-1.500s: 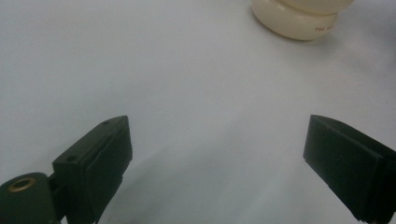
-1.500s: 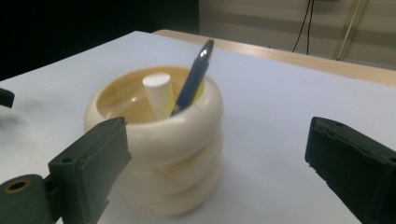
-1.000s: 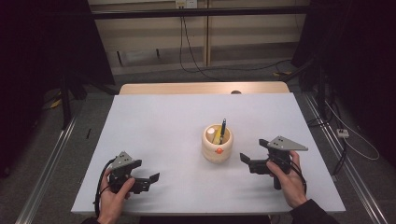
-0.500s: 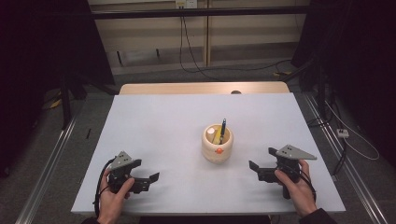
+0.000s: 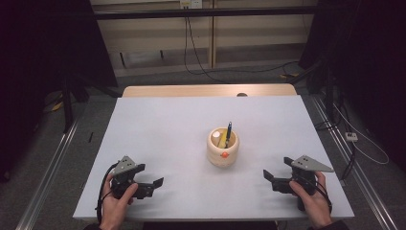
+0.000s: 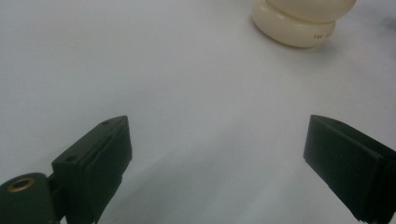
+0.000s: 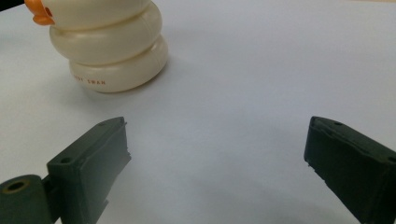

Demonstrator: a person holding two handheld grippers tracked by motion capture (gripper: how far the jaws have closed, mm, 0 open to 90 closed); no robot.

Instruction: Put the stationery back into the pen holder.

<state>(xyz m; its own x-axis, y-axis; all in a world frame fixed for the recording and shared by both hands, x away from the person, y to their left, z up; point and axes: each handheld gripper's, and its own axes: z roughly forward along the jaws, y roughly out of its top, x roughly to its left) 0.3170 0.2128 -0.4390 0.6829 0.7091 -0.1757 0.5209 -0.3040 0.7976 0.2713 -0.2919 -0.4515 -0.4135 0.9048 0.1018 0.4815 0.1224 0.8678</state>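
- Cream holder [image 5: 222,146] with a dark pen [image 5: 229,132] stands mid-table [image 5: 163,124].
- Left gripper [image 5: 152,184], at the holder's seven o'clock, gapes wide, empty.
- Right gripper [image 5: 271,178], at its four o'clock, likewise wide, empty.

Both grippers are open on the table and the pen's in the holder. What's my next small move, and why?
Probably lift the right gripper and bring it toward the dark pen. The pen stands upright in the cream holder mid-table, its top above the rim. Both grippers sit apart from the holder with nothing between their fingers, and the right looks a little closer than the left gripper.
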